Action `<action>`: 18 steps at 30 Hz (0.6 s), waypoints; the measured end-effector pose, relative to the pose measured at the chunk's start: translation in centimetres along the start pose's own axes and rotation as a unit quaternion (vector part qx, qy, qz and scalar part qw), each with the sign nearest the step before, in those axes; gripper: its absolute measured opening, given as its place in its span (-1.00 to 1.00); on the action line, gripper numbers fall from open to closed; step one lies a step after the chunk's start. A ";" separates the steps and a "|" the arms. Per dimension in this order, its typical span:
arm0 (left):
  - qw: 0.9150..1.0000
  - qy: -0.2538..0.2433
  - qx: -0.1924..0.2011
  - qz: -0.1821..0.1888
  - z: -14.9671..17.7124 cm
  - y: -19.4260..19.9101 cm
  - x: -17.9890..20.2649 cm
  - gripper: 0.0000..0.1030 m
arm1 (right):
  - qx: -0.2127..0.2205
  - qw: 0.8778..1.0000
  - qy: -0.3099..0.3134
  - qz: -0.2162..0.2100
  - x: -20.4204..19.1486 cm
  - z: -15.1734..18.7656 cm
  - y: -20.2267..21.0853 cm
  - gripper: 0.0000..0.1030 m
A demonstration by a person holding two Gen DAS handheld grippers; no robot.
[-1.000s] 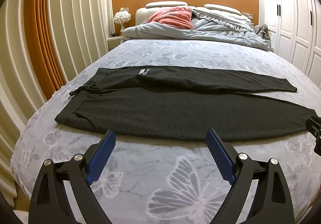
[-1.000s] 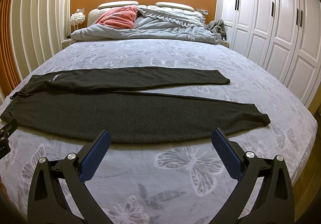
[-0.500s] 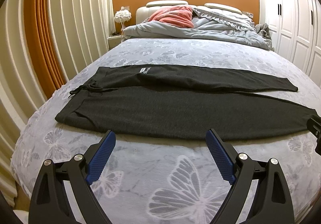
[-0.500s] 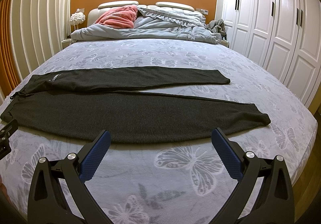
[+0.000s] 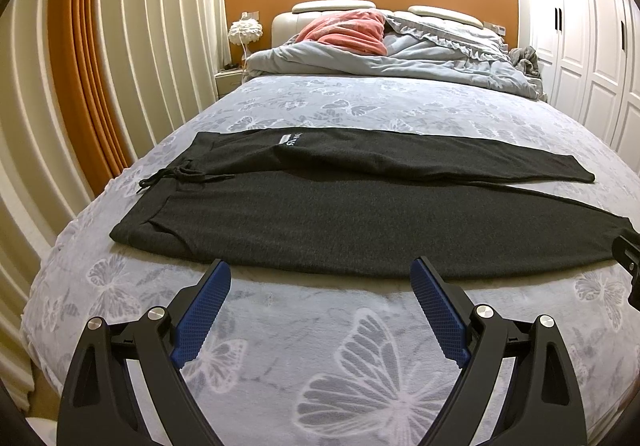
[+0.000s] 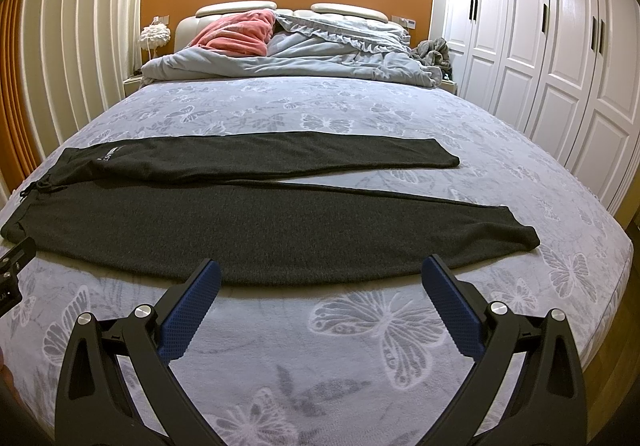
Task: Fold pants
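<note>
Dark grey pants (image 5: 340, 222) lie flat across the bed, waistband with drawstring (image 5: 184, 176) at the left, both legs running right. They also show in the right wrist view (image 6: 260, 226), leg cuffs at the right. My left gripper (image 5: 320, 270) is open and empty, just short of the near edge of the pants near the waist half. My right gripper (image 6: 320, 270) is open and empty, just short of the near leg's edge. Each gripper shows at the other view's edge.
The bed (image 5: 320, 346) has a grey butterfly-print cover. A bunched grey duvet (image 6: 288, 58) and a pink pillow (image 6: 236, 34) lie at the head. Curtains (image 5: 120, 66) stand left, white wardrobes (image 6: 540, 46) right, a bedside lamp (image 5: 245, 31) at the back left.
Both grippers have barely moved; the left view has shifted very slightly. The pants lie as before.
</note>
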State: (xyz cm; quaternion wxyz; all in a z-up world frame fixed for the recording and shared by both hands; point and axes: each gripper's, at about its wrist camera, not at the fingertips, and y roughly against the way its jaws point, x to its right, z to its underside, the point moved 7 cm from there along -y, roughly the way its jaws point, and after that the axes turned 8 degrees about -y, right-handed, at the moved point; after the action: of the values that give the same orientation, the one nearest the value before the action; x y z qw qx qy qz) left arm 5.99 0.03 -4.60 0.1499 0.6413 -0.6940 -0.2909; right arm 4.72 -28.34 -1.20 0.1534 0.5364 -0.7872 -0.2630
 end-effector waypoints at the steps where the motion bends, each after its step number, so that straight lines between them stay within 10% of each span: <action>1: 1.000 -0.001 0.000 -0.001 0.0 0.0 0.0 0.73 | 0.000 1.000 0.000 0.000 0.0 0.0 0.0 0.91; 18: 1.000 0.000 -0.001 -0.001 0.2 0.0 0.0 0.73 | -0.001 1.000 0.000 -0.001 0.0 0.0 0.0 0.91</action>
State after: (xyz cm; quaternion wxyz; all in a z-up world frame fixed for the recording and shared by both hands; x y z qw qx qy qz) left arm 5.87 0.12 -4.76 0.1506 0.6420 -0.6927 -0.2920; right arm 4.70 -28.38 -1.16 0.1537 0.5366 -0.7866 -0.2640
